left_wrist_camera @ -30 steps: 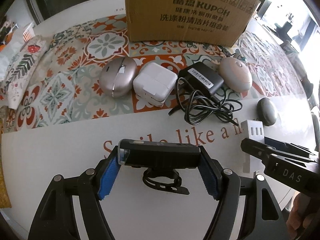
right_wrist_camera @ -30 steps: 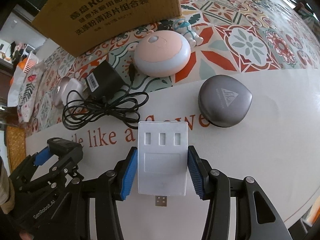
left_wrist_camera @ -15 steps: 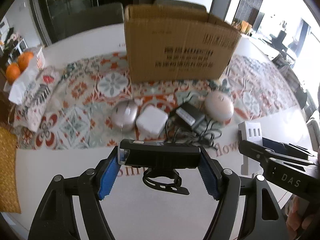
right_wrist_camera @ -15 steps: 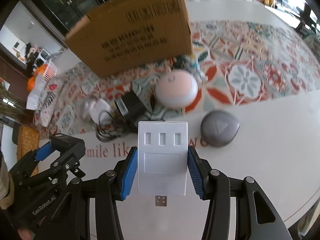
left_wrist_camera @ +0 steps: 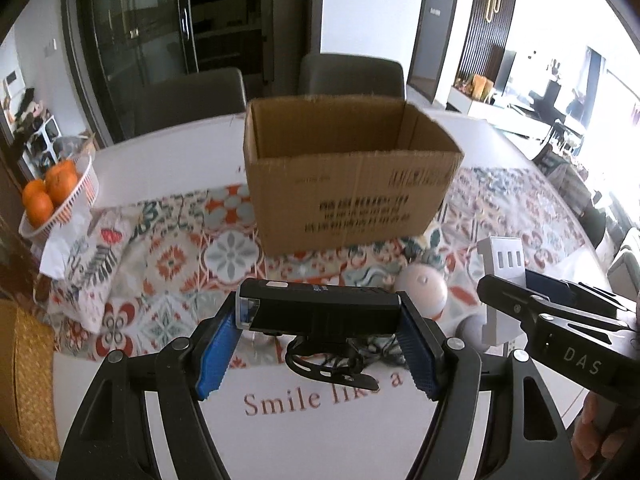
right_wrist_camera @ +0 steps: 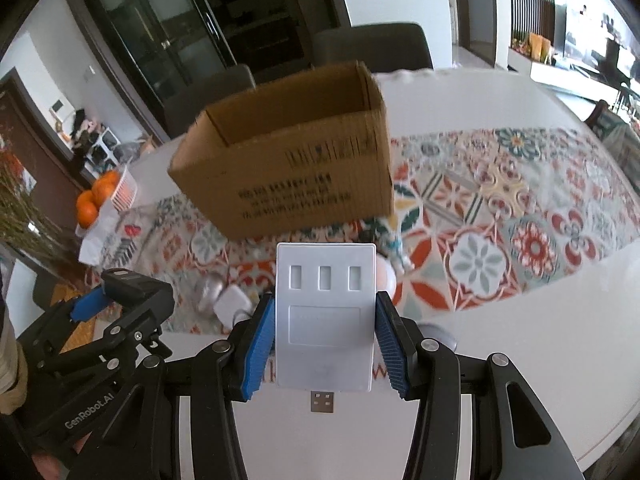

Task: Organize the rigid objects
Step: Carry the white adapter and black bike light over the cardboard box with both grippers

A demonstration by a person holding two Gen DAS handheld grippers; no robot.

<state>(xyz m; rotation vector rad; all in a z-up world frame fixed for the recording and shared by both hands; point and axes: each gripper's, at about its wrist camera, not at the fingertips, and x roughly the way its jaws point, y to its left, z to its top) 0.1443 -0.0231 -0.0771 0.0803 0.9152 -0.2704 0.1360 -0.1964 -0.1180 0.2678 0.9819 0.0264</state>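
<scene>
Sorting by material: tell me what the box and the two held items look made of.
Box: corrugated cardboard, matte brown, fluted cut edges. Bike light in left gripper: apparently black plastic, slight sheen, clear lens end. USB hub in right gripper: apparently smooth white plastic, metal plug.

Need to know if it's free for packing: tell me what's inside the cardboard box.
The cardboard box is open-topped; only its bare brown inner walls show. Its front wall hides the floor and lower interior in both views, so whether anything lies inside cannot be seen.
</scene>
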